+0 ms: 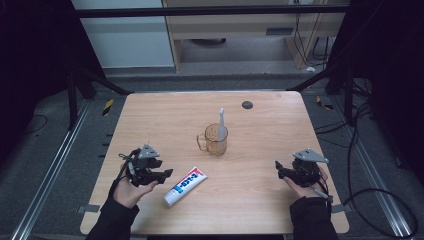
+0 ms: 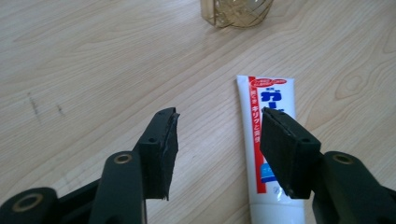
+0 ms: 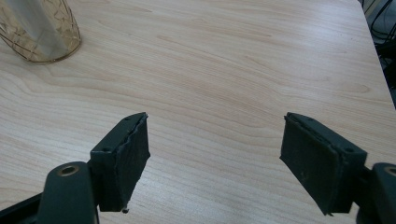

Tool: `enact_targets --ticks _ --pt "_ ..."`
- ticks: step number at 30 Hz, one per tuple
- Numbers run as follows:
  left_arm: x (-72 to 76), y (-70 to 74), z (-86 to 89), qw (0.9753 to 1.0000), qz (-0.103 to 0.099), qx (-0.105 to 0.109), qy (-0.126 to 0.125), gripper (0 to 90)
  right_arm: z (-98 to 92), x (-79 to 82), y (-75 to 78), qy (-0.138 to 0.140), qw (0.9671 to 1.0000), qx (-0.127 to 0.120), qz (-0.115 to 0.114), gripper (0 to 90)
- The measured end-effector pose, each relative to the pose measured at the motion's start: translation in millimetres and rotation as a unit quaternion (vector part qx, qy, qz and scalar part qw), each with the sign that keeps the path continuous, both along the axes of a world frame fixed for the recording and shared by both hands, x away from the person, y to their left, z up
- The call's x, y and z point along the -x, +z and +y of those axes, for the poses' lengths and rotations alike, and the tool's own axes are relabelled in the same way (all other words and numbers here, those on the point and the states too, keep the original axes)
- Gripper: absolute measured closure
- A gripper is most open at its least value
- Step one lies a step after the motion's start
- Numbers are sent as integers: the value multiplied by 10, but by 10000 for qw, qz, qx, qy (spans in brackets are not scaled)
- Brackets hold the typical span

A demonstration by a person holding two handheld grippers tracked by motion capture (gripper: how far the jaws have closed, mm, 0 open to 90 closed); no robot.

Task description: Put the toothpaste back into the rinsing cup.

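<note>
An amber see-through cup (image 1: 215, 139) with a handle stands near the middle of the wooden table (image 1: 150, 115), and a white toothbrush (image 1: 221, 125) leans upright in it. A white toothpaste tube (image 1: 185, 186) with red and blue print lies flat in front of the cup. My left gripper (image 1: 167, 173) hovers just left of the tube, open and empty. In the left gripper view the tube (image 2: 268, 116) passes under the right jaw and the cup's base (image 2: 236, 11) sits at the top. My right gripper (image 1: 278, 167) is open and empty over bare wood at the right, with the cup (image 3: 39, 29) far to its left.
A small dark round disc (image 1: 247, 104) sits in the tabletop near the far edge. Black frame bars, cables and a light wooden cabinet (image 1: 240, 22) lie beyond the table. Bare wood stretches between the two grippers.
</note>
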State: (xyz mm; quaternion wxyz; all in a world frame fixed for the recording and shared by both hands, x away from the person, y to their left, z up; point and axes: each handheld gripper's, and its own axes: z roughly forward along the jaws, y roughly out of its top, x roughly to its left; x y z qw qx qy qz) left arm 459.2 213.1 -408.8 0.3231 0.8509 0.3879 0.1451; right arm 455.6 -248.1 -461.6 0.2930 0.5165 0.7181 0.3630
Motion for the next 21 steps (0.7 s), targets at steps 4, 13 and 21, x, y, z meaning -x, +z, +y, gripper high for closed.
enact_targets --ticks 4,13,21 --pt "-6 6 -131 9999 -1 -48 -147 427 -6 3 5 -1 10000 -26 -2 233" --pt "-57 -48 -451 9982 204 -347 -438 397 3 -5 -3 58 10000 17 17 233" --pt "-81 -168 -563 9958 425 -569 -584 358 -2 -16 -10 70 10000 16 41 232"
